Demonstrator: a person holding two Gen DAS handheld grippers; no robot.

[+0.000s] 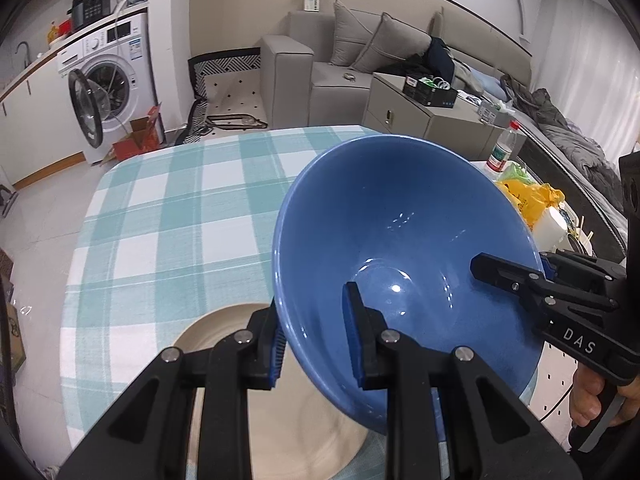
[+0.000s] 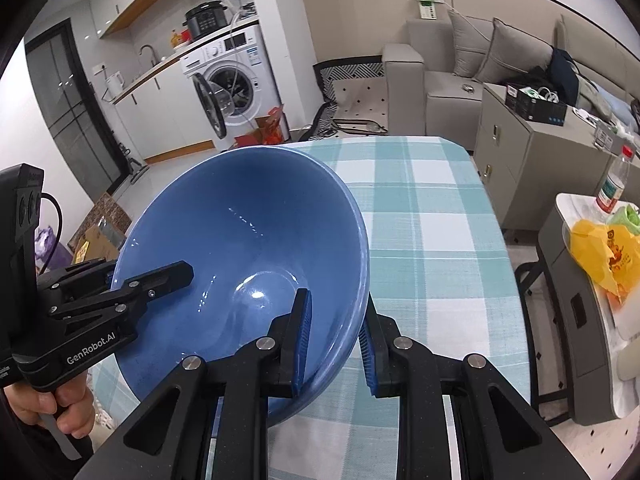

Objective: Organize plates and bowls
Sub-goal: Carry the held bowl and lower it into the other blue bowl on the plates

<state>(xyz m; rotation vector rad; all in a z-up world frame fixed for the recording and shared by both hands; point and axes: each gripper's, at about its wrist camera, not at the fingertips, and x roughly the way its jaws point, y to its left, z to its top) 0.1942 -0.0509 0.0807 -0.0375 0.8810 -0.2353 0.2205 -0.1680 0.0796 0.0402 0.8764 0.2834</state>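
A large blue bowl (image 1: 400, 220) hangs tilted above the table with the teal checked cloth (image 1: 160, 220), held from both sides. My left gripper (image 1: 316, 320) is shut on its rim, one finger inside and one outside the wall. The right gripper (image 1: 528, 266) clamps the opposite rim the same way. In the right wrist view the bowl (image 2: 248, 216) fills the middle, with my right gripper (image 2: 336, 308) shut on its near rim and the left gripper (image 2: 120, 276) on the far rim. A cream plate (image 1: 224, 332) lies on the cloth under the bowl.
Right of the table stands a low side table (image 2: 576, 320) with a yellow bag (image 2: 604, 252) and a plastic bottle (image 2: 614, 184). A grey cabinet (image 2: 520, 148) and sofa (image 2: 440, 80) stand behind, and a washing machine (image 2: 236, 80) with its door open at the back left.
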